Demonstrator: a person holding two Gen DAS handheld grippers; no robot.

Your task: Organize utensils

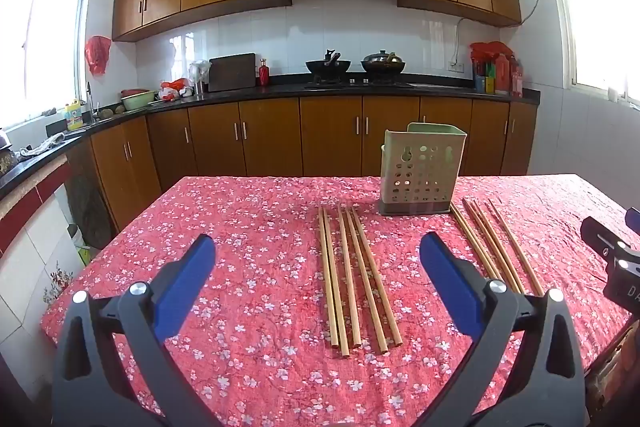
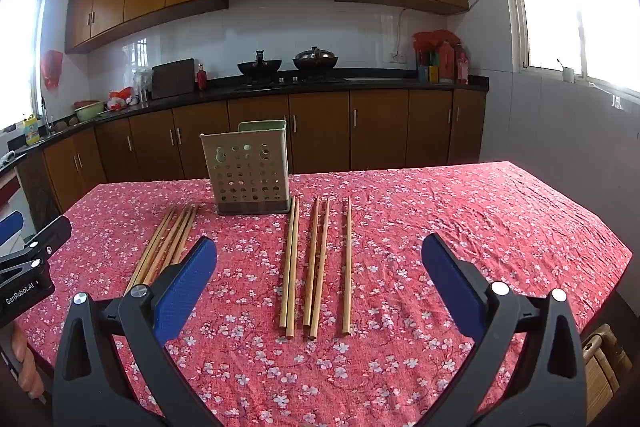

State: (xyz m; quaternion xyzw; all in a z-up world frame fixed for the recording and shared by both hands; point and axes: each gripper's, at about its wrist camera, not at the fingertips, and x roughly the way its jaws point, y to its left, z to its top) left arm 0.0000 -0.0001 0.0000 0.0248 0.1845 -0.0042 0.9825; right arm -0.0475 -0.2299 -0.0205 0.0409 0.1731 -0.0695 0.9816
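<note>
Chopsticks lie in 2 groups on the red floral tablecloth [image 1: 256, 227], one on each side of the perforated utensil holder [image 1: 420, 173], which stands upright at the far middle. The left group [image 1: 354, 275] counts 5 sticks; the right group [image 2: 316, 267] also appears to count 5, making 10, with 1 holder. They look like light, stiff, smooth wood, likely to roll or slip, so a pinch near the middle of a stick seems the safest hold. The left gripper [image 1: 316, 281] and the right gripper [image 2: 318, 283] both hover above the cloth with jaws spread wide, holding nothing.
</note>
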